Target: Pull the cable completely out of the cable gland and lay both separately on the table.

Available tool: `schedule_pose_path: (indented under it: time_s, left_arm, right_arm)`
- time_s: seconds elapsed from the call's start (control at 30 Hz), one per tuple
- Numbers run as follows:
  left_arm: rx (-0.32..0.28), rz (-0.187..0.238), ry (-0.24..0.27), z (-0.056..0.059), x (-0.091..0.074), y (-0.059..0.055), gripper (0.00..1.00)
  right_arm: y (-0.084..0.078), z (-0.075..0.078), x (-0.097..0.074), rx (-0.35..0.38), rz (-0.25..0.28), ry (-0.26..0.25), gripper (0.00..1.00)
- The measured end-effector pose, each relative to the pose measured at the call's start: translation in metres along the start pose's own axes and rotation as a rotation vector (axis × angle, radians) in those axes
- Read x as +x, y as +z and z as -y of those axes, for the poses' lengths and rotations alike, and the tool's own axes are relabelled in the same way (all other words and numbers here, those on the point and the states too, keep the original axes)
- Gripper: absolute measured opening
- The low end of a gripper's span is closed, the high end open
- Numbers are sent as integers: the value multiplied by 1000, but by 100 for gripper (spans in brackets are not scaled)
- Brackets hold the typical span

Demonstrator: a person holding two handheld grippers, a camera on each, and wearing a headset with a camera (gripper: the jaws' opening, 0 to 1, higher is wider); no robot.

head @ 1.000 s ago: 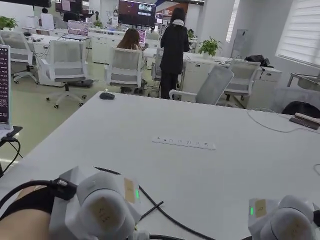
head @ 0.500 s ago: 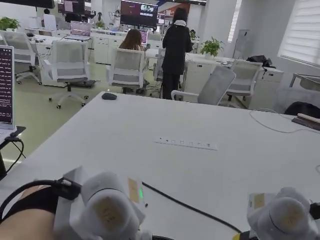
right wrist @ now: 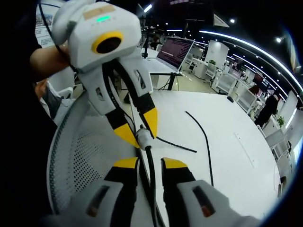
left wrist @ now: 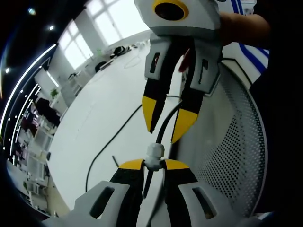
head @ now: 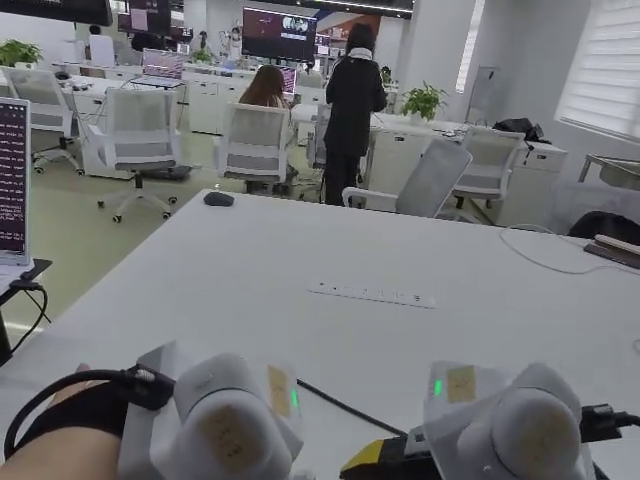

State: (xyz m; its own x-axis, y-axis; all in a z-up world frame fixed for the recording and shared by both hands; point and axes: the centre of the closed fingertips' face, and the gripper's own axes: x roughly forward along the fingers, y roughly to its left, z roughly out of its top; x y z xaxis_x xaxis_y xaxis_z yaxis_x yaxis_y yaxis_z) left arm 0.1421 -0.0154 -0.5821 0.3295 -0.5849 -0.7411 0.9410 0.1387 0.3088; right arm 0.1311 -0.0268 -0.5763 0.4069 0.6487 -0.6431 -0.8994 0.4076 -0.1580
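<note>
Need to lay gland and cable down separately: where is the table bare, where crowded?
Bare: table between socket strip and mouse, and the band from the strip toward you. Crowded: the near edge, where black cable runs by the left tool and right tool; a white lead crosses far right.

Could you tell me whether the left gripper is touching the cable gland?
Touching: the left gripper view shows the left gripper pinching the cable gland.
</note>
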Motion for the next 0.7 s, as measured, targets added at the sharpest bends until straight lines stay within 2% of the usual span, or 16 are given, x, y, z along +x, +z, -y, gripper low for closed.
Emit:
schedule_pose_path:
  time_s: [0.1, 0.2, 0.3, 0.57, 0.7]
  left_arm:
    - [0, 0, 3, 0, 0, 0, 16]
    - [3, 1, 2, 1, 0, 0, 16]
    - [6, -1, -2, 2, 1, -1, 16]
    - [9, 13, -8, 4, 2, 2, 16]
    - [8, 12, -12, 6, 2, 2, 16]
  right_arm:
    - [3, 1, 1, -8, 8, -23, 16]
    - [1, -1, 3, -35, -11, -26, 13]
    - [-1, 0, 2, -69, -22, -30, 4]
    - [-5, -1, 0, -86, -33, -24, 3]
    - [-9, -1, -2, -72, -45, -23, 3]
